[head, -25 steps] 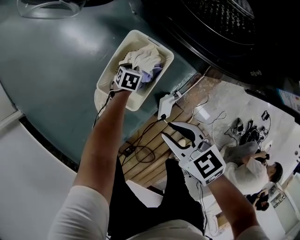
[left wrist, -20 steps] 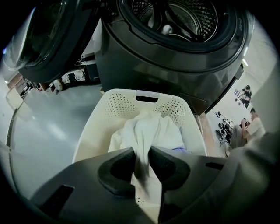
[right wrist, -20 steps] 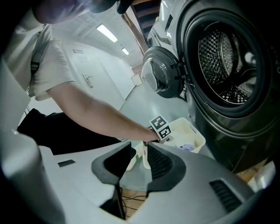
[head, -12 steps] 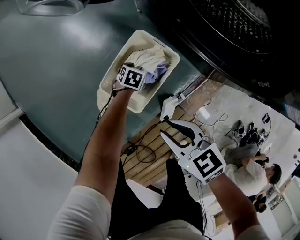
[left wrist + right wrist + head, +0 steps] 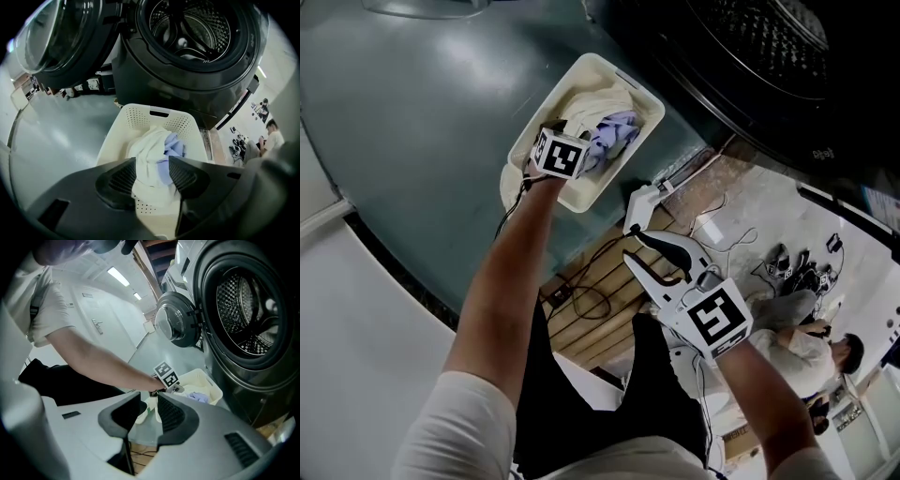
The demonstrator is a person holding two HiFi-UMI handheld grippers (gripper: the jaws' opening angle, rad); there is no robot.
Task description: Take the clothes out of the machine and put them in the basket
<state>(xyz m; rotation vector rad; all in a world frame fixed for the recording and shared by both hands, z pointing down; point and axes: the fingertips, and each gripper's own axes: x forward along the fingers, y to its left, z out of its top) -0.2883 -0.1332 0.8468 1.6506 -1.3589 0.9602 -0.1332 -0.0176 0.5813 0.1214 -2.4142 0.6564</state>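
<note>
The cream laundry basket [image 5: 531, 142] stands on the floor before the washing machine's open drum [image 5: 759, 47]. A white cloth [image 5: 149, 150] and a lavender one [image 5: 173, 144] lie heaped in it. My left gripper [image 5: 153, 171] hangs just above the heap. Its jaws have just been opening and stand open, with nothing pressed between the pads; the clothes show below through the gap. Its marker cube [image 5: 560, 155] hides its fingers in the head view. My right gripper [image 5: 633, 253] is held off to the side over wooden slats, open and empty.
The machine's round door [image 5: 61, 37] is swung open to the left of the drum [image 5: 190, 28]. Cables [image 5: 586, 295] and a white device [image 5: 639, 206] lie on the slats. A person [image 5: 806, 333] sits at the right among more gear.
My left gripper has lifted a little off the heap, and more of the lavender cloth shows beside its cube. The right gripper has stayed where it was.
</note>
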